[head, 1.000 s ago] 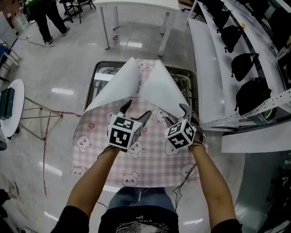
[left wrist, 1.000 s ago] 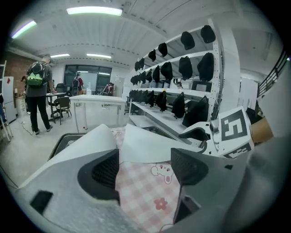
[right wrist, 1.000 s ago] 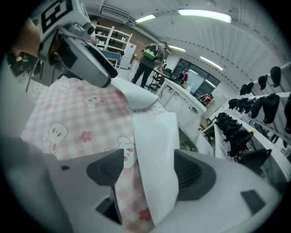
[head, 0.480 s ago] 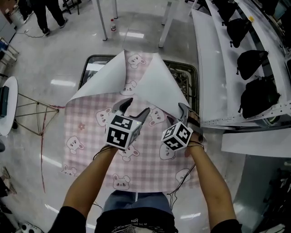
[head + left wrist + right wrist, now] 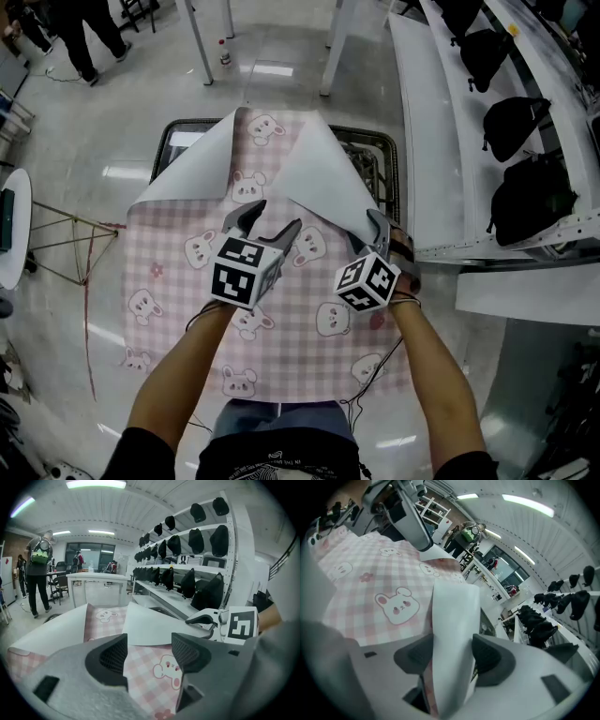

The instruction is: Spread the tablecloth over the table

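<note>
A pink checked tablecloth (image 5: pixel 178 281) with bunny prints lies over a dark-framed table (image 5: pixel 380 150). Its two far corners are folded back, white underside up: a left flap (image 5: pixel 187 169) and a right flap (image 5: pixel 323 169). My left gripper (image 5: pixel 266 221) hovers low over the cloth just short of the right flap's edge. Its jaws have been closing, but they stand apart (image 5: pixel 149 653) with only flat cloth below them. My right gripper (image 5: pixel 380 232) is at the right flap's near edge. Its jaws have just been closing, with the white flap (image 5: pixel 454 616) standing between them (image 5: pixel 452 654).
White shelves with black bags (image 5: pixel 511 131) run close along the right side. White table legs (image 5: pixel 197 37) stand beyond the table, and a person (image 5: pixel 84 28) is at the far left. A round white table (image 5: pixel 11 225) and a wire stand (image 5: pixel 70 244) sit to the left.
Both grippers have moved forward and down toward the folded flaps. The two flaps have spread apart, so more pink shows between them. The right jaws have narrowed round the right flap.
</note>
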Demonstrator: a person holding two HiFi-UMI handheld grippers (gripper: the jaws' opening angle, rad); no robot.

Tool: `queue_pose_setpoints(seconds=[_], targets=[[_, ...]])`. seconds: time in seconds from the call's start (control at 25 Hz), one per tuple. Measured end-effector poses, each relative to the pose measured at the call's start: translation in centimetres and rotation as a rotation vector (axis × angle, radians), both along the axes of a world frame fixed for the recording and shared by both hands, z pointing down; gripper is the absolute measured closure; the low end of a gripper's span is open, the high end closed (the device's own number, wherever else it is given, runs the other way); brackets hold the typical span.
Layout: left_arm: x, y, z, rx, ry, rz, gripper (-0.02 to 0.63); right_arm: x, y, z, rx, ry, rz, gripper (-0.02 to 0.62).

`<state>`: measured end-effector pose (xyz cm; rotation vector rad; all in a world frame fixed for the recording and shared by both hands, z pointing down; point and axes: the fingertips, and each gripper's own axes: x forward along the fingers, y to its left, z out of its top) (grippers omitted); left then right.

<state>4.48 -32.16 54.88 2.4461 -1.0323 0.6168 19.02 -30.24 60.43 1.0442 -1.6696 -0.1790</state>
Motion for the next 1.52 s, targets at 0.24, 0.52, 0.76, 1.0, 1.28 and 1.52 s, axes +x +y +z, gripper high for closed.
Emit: queue_pose_setpoints(seconds=[0.24,0.52,0.76,1.0,1.28,1.52], targets=[[1.3,-0.9,-0.5,0.004,-0.018,0.002,0.314,2.2,-1.2,-1.7,0.041,-0.133,0.085,0.38],[2.2,-2.6,-0.8,0.02,-0.027,-0.006,0.314,6.1,-3.1,-2.6,0.033,-0.372,0.279,0.434],[2.5,-3.5,-0.2,-0.004,-0.037,-0.019,0.314,9.5,-4.2,-0.9,-0.018,-0.582,0.471,0.481],[3.0,-4.4,0.2,-0.011,-0.061,-0.025,0.314,12.7,-5.1,0.8,-0.036,-0.691,0.603,0.489],[2.6,-4.8,0.8,-0.021,-0.087,-0.035,0.314,16.1,-5.6,2.3,-0.005,-0.701,0.758,0.566],[2.3,-5.2,0.8,-0.019,-0.097,-0.041,0.314,16.5,-5.7,2.8,0.003,-0.679,0.751,0.542]])
